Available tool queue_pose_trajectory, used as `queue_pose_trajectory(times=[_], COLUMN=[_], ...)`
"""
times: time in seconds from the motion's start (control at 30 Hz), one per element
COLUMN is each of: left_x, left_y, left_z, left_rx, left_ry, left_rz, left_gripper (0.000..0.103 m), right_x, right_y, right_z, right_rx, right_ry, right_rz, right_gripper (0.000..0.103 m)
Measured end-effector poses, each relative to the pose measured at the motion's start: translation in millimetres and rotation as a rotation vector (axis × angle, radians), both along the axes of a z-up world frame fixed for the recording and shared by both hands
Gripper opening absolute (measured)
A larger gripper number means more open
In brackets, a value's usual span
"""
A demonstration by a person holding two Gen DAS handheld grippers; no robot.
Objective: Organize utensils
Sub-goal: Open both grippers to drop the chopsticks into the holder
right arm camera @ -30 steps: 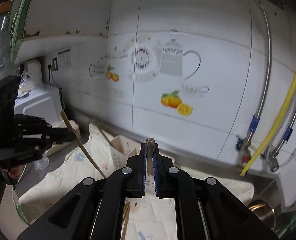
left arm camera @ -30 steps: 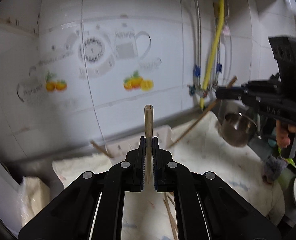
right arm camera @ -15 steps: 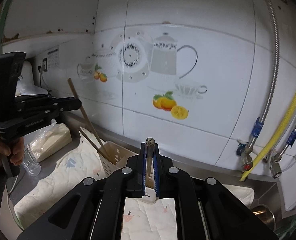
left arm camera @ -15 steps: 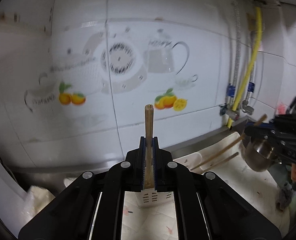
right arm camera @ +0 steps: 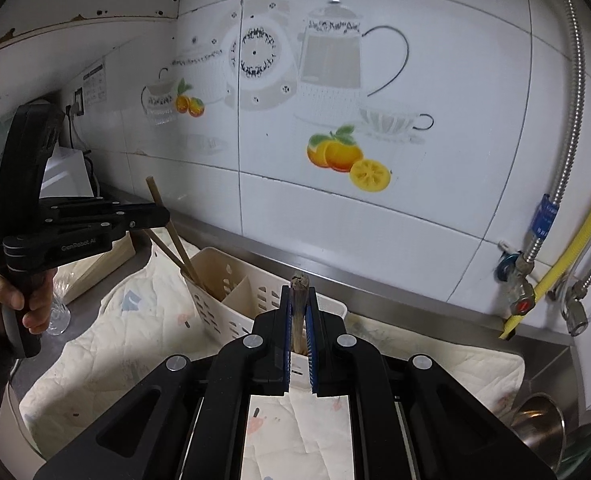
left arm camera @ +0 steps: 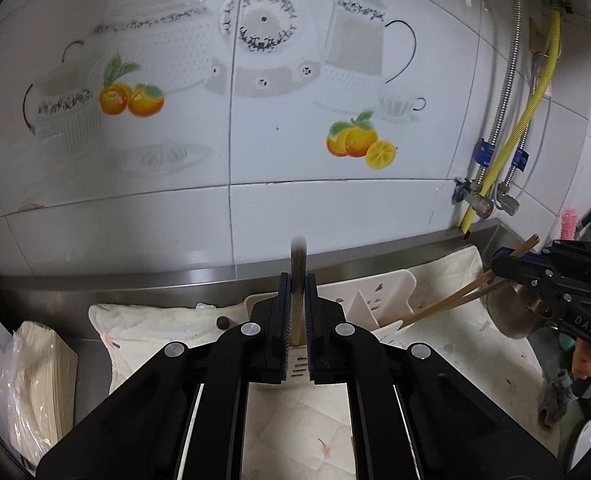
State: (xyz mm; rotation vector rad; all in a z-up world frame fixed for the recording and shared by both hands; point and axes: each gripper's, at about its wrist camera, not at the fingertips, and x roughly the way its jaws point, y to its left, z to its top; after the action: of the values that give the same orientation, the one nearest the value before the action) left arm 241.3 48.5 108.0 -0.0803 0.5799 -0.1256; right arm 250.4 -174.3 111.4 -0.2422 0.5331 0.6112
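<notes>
A white slotted utensil holder [left arm camera: 379, 292] [right arm camera: 223, 280] stands on the cloth by the back wall. My left gripper [left arm camera: 297, 280] [right arm camera: 165, 216] is shut on a wooden chopstick [left arm camera: 298, 252] [right arm camera: 157, 196]. That chopstick slants down into the holder's left compartment beside another chopstick [right arm camera: 167, 252]. My right gripper [right arm camera: 298, 292] [left arm camera: 495, 266] is shut on a dark-tipped chopstick [right arm camera: 299, 280] [left arm camera: 447, 306]. Its lower end reaches into the holder's right side, next to a second stick. A hand [right arm camera: 19, 300] holds the left gripper's handle.
A quilted white cloth [right arm camera: 127, 328] covers the steel counter. A steel pot [left arm camera: 511, 312] [right arm camera: 539, 420] sits at the right end, with a yellow hose [right arm camera: 567, 256] and valves on the tiled wall. A bagged stack of paper [left arm camera: 39, 380] and a glass [right arm camera: 59, 312] stand at the left.
Both grippers have come closer to the wall and lower, onto the utensil holder. The two held chopsticks now slant into the holder from either side.
</notes>
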Motion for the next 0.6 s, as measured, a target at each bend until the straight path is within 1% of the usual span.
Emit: queue_pose_trajectory(times=[0.07, 0.13, 0.2, 0.23, 0.27, 0.37, 0.5, 0.57, 0.6], left_x=[-1.0, -2.0, -4.7, -5.7, -9.2, -20.7, -40.8, -53.6, -60.7], left_y=[1.0, 1.3, 1.4, 1.4, 1.7, 2.1, -0.3, -4.5, -6.3], left_z=[-0.7, -0.6, 1.0, 2.0, 3.8, 10.0, 13.2, 10.3, 7.3], left_rx=[-0.005, -0.009, -0.008, -0.009, -0.008, -0.009, -0.009, 0.007, 0.009], left_ry=[-0.002, -0.005, -0.011, -0.015, -0.025, -0.043, -0.065, -0.067, -0.066], left_rz=[-0.002, -0.001, 0.008, 0.011, 0.014, 0.019, 0.010, 0.012, 0.011], left_gripper=[0.008, 0.011, 0.019, 0.025, 0.027, 0.027, 0.028, 0.035, 0.036], right_x=[1.6, 2.3, 2.5, 1.7, 0.1, -7.4, -24.3, -37.1, -41.8], right_y=[0.0, -0.7, -2.1, -3.0, -4.0, -7.7, -15.3, -20.0, -21.0], right_z=[-1.3, -1.5, -0.3, 0.8, 2.3, 7.1, 13.0, 12.4, 11.1], right_rx=[0.002, 0.004, 0.011, 0.015, 0.015, 0.016, 0.041, 0.055, 0.060], right_ry=[0.005, 0.005, 0.004, 0.001, -0.006, -0.031, -0.056, -0.065, -0.066], right_rz=[-0.004, -0.008, -0.012, -0.012, -0.013, -0.017, -0.012, -0.007, -0.002], right_gripper=[0.006, 0.007, 0.007, 0.008, 0.008, 0.008, 0.009, 0.011, 0.012])
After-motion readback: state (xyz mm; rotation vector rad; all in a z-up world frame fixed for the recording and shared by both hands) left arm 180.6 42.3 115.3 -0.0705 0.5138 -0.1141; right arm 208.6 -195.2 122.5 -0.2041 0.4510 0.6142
